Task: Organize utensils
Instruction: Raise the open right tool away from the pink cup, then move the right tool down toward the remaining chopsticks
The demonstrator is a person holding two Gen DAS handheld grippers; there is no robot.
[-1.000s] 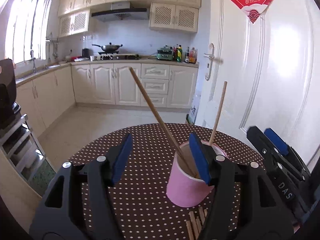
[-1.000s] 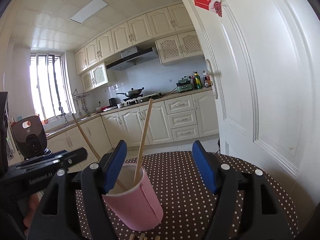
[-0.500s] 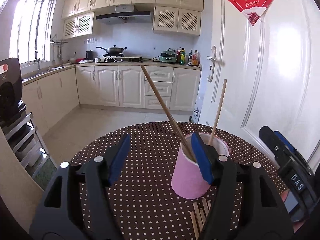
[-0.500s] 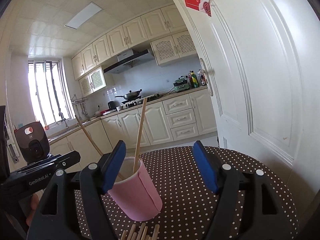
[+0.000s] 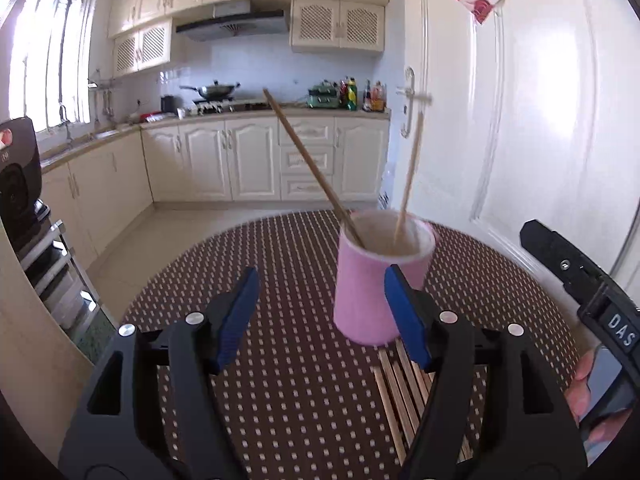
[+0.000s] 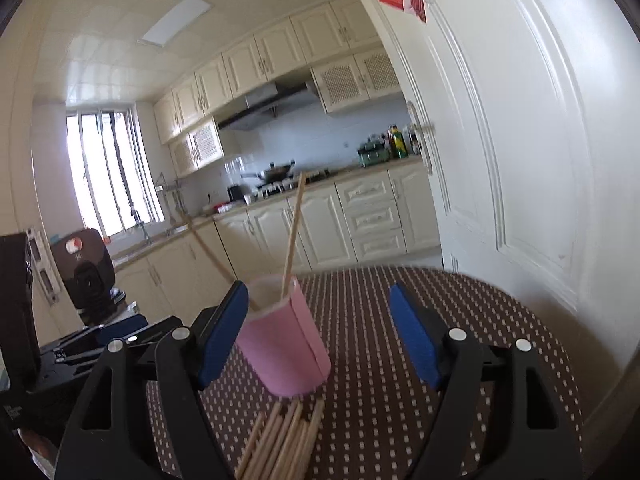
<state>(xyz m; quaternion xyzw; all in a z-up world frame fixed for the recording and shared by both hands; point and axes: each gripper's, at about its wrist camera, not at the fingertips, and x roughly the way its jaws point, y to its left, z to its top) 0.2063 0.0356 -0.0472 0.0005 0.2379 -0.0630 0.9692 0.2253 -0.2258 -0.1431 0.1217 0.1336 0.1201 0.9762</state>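
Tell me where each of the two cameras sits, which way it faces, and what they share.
Left wrist: sits on the left gripper, faces across the dotted table at the pink cup; open jaws and the right gripper show.
Right wrist: sits on the right gripper, faces the cup from its other side; open jaws and the left gripper show.
Shared: cup, two chopsticks in it, loose chopsticks on the table.

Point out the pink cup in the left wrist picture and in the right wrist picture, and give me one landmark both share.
Left wrist view: the pink cup stands right of centre on the dotted table, just behind the right blue pad.
Right wrist view: the pink cup stands left of centre, beside the left blue pad.
Shared landmark: the loose chopsticks lying on the table just in front of the cup.
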